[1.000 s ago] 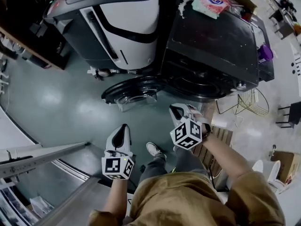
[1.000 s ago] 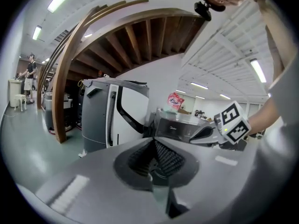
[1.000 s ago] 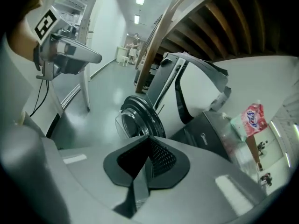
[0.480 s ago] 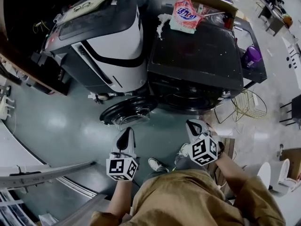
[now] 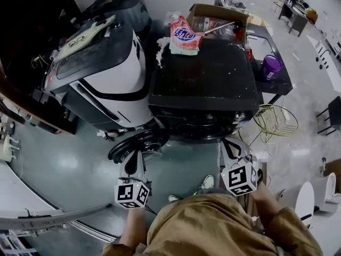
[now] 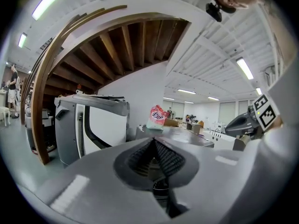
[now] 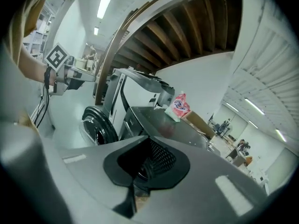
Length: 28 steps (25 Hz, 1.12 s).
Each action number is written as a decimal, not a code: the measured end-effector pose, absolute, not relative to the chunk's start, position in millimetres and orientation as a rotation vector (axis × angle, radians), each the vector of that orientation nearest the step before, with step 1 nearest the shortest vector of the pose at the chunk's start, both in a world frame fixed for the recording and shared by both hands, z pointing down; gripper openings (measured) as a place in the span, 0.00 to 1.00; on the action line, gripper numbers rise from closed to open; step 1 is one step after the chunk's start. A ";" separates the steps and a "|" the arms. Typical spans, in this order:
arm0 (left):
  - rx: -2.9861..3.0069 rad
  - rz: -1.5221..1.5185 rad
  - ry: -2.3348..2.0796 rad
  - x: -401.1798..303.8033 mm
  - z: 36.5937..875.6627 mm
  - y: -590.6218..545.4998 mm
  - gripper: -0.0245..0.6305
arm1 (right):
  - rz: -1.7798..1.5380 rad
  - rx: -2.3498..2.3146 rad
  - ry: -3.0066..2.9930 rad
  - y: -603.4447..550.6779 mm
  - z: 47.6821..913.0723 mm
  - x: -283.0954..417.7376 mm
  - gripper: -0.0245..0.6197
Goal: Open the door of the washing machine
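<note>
Washing machine door point(image 5: 139, 143) open, twelve o'clock of left gripper point(image 5: 131, 163), nine o'clock of right gripper point(image 5: 230, 144); both jaws together, empty; drum mouth hidden.

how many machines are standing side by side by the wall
2: the white-and-grey machine on the left and the black washing machine on the right, its round door swung open. The dark shape behind them is unclear.

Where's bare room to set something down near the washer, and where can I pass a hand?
The washer's black top is bare from the middle forward; only the pink bag sits at its back left corner. The floor left of the open door is free. Right side is crowded: purple jug, wire basket.
</note>
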State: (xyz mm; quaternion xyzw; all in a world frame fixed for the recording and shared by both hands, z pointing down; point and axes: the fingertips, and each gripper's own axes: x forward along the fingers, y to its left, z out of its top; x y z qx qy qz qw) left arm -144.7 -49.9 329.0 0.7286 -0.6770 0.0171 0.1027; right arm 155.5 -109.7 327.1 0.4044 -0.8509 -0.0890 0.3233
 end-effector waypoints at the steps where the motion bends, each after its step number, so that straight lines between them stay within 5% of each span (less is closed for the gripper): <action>1: 2.156 0.049 -2.001 -141.9 326.3 -55.0 0.13 | -0.243 1.086 -2.230 -111.9 320.9 164.0 0.05; 17: 2.218 0.057 -1.982 -97.2 310.8 -92.8 0.13 | -0.224 1.410 -2.166 -115.5 266.1 282.1 0.05; 28: 2.180 0.095 -2.019 -98.9 312.4 -71.4 0.13 | -0.168 1.454 -2.199 -108.9 267.8 290.4 0.05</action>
